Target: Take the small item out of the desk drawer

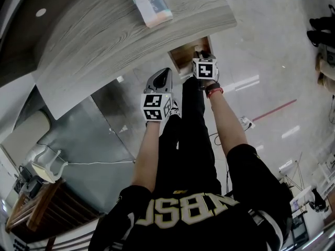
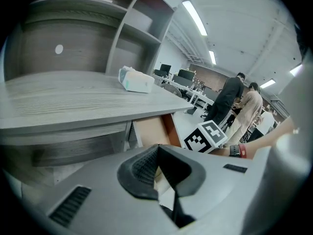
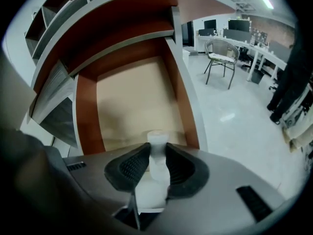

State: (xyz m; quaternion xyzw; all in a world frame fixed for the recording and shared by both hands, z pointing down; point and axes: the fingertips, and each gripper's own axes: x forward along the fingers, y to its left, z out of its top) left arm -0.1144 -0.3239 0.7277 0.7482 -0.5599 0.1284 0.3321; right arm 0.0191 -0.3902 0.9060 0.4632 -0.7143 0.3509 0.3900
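The person wears a black short-sleeved jersey (image 1: 246, 166) with pale block lettering, black trousers (image 1: 186, 135) and a red-and-black wristband (image 1: 213, 90). The left tongs (image 1: 163, 73) and right tongs (image 1: 199, 52) have grey bodies, black ribbed pads (image 3: 128, 168) and white cubes (image 1: 156, 107) bearing black square markers.

A: Where does the head view sit?
B: High up, facing steeply down on the bench (image 1: 115, 41) and open drawer (image 1: 184, 55).
A: The gripper views?
B: Close, along their jaws: right into that drawer, left across the bench.
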